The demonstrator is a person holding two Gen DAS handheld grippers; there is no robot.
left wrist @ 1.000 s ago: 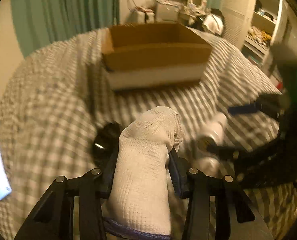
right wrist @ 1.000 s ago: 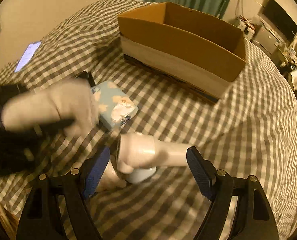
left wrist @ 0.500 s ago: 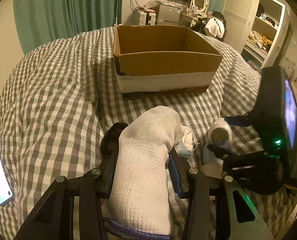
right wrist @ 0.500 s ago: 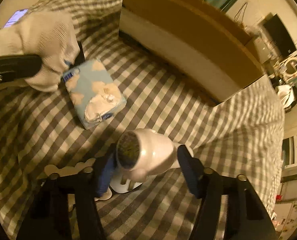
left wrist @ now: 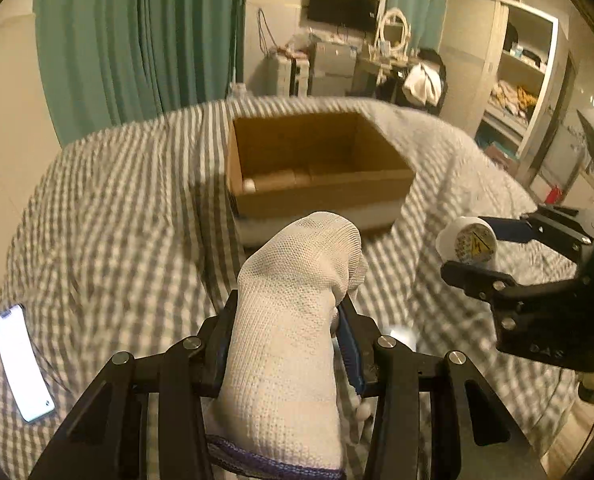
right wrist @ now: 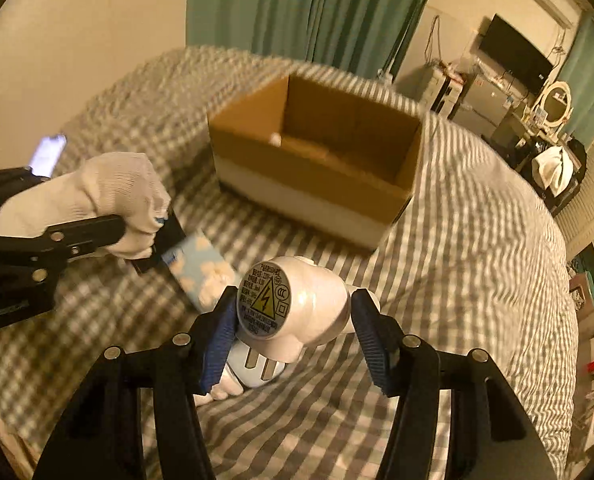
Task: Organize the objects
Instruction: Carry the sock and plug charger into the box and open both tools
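Lit phone lies on checkered bedspread.

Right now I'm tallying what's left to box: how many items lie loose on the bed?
2: tissue pack beside the left gripper, phone at the bed's left edge. Others may be hidden.

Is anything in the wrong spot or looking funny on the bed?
Nothing looks broken or spilled. A lit phone lies loose on the bed, and a blue tissue pack is not yet in the cardboard box.
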